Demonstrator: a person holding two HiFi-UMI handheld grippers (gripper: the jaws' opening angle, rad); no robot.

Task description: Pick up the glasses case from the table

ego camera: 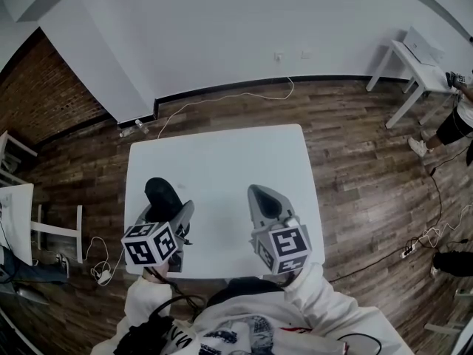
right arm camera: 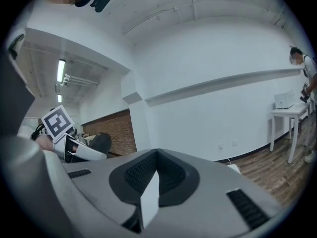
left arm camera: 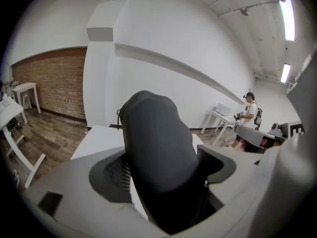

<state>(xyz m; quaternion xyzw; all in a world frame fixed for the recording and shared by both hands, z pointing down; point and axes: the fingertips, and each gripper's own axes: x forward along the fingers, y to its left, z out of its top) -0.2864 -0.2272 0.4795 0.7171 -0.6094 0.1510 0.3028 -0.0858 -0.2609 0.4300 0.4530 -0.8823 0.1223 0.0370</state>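
The left claw [ego camera: 170, 211], at the lower left of the frame, has its jaws spread wide and clamped on the dark glasses case [ego camera: 160, 192], which it holds clear above the white table [ego camera: 222, 150]. The right claw [ego camera: 260, 197], at the lower right, is closed and empty over the table.

A dark wood-plank floor [ego camera: 355, 161] meets a plain white wall [ego camera: 222, 35], with a red brick wall [ego camera: 44, 95] at left and a small white side table [ego camera: 414, 61] at far right.
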